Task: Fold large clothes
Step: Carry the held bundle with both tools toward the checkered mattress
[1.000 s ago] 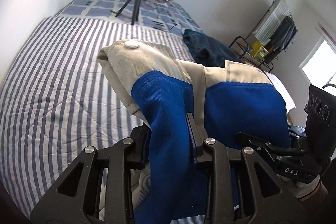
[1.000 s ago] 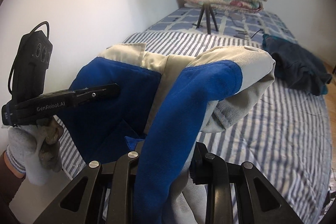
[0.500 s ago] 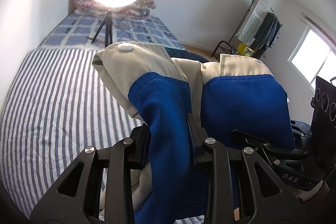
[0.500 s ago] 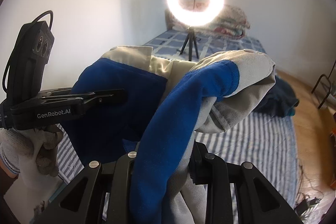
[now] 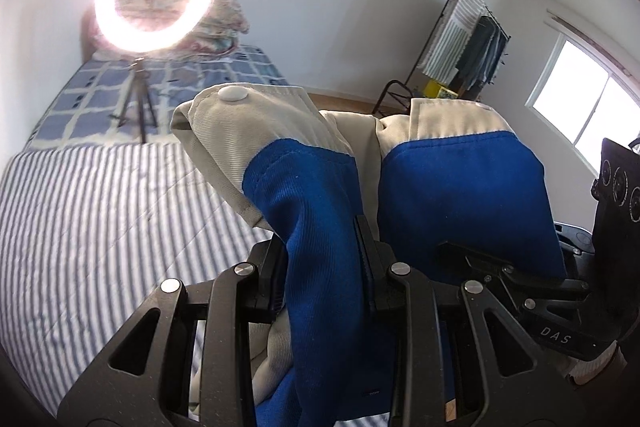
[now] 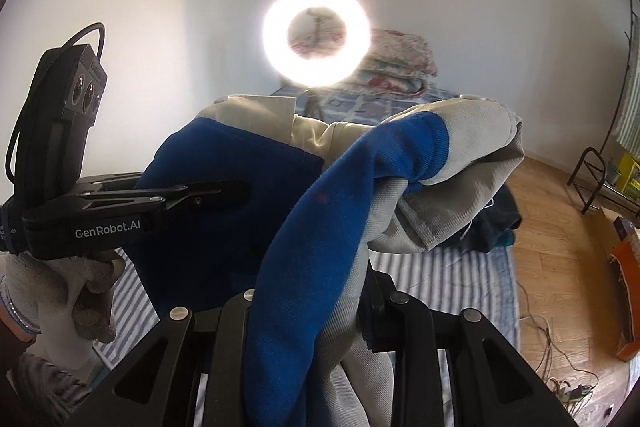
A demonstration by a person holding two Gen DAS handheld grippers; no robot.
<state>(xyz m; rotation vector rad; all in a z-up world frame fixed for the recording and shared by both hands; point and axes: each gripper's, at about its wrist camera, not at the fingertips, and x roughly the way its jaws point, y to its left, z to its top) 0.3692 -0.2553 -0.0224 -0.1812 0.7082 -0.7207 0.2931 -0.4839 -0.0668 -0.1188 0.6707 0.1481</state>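
Both grippers are clamped on the blue-and-beige jacket (image 5: 320, 211): left gripper (image 5: 320, 259) and right gripper (image 6: 308, 291) each pinch a fold between narrow jaws, fabric draping ahead above the striped bed (image 5: 100, 211).

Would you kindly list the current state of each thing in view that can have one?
Blue and beige garment: bunched, held up off the bed by both grippers.
Left gripper: shut on the garment.
Right gripper: shut on the garment.
Ring light: switched on, standing on the bed.
Dark garment: lying crumpled on the striped bed.
Blankets: folded, stacked at the bed's far end.
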